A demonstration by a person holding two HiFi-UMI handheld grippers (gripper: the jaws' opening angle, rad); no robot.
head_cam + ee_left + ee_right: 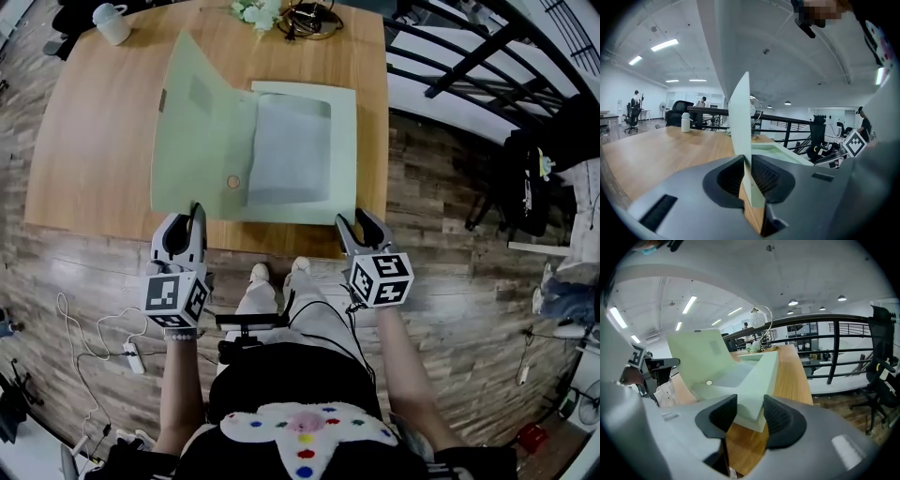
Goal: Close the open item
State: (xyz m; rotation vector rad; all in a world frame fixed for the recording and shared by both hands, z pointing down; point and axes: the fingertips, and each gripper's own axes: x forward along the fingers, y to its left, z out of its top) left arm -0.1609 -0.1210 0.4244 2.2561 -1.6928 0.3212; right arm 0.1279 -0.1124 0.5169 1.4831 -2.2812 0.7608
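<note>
A pale green flat box lies open on the wooden table, its tray holding a grey-white insert. The lid stands raised to the left, with a small round fastener near its hinge. My left gripper is at the lid's near corner. In the left gripper view the thin lid edge stands upright, pinched between the pads. My right gripper stands open at the tray's near right corner. That corner sits between its fingers, and neither pad presses on it.
A white mug stands at the table's far left. White flowers and a wire lamp stand at the far edge. A black railing runs to the right of the table. The person's legs and feet are below the near edge.
</note>
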